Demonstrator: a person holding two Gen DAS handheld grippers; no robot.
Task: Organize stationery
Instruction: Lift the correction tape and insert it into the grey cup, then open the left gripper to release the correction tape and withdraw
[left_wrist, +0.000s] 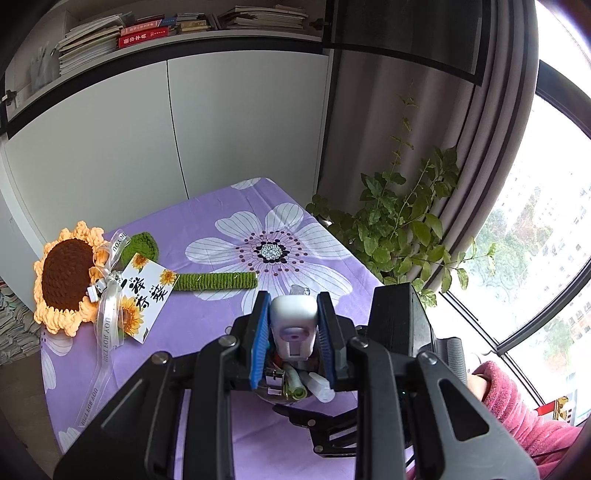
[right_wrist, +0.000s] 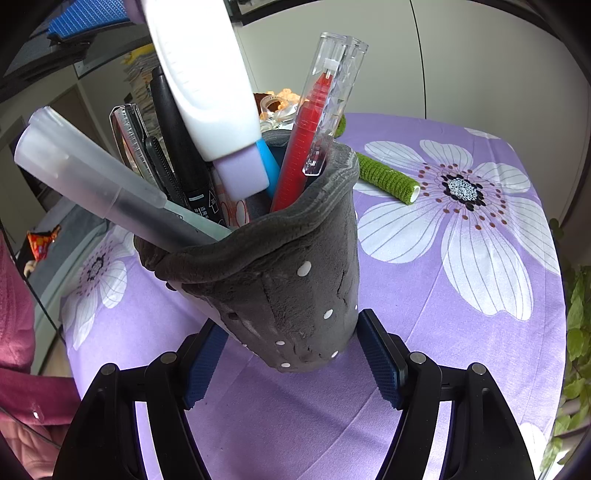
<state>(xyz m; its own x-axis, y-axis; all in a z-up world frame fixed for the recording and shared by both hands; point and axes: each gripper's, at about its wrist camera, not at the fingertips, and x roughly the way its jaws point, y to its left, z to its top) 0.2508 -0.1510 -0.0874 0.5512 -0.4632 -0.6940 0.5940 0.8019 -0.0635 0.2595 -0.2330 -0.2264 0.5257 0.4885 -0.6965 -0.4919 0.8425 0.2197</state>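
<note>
- Correction tape (left_wrist: 293, 325) — white, clamped in left gripper (left_wrist: 293, 328); tip hidden among pens.
- Grey pen holder (right_wrist: 295, 280) — squeezed by right gripper (right_wrist: 291, 358); base hidden.

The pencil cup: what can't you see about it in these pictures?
- Bottom of the grey plush cup: right wrist view, hidden by its own leaning body.
- Lower ends of the red pen and frosted pen: hidden inside the cup.
- The cup itself in the left wrist view: hidden behind the left gripper and the white correction tape it holds.
</note>
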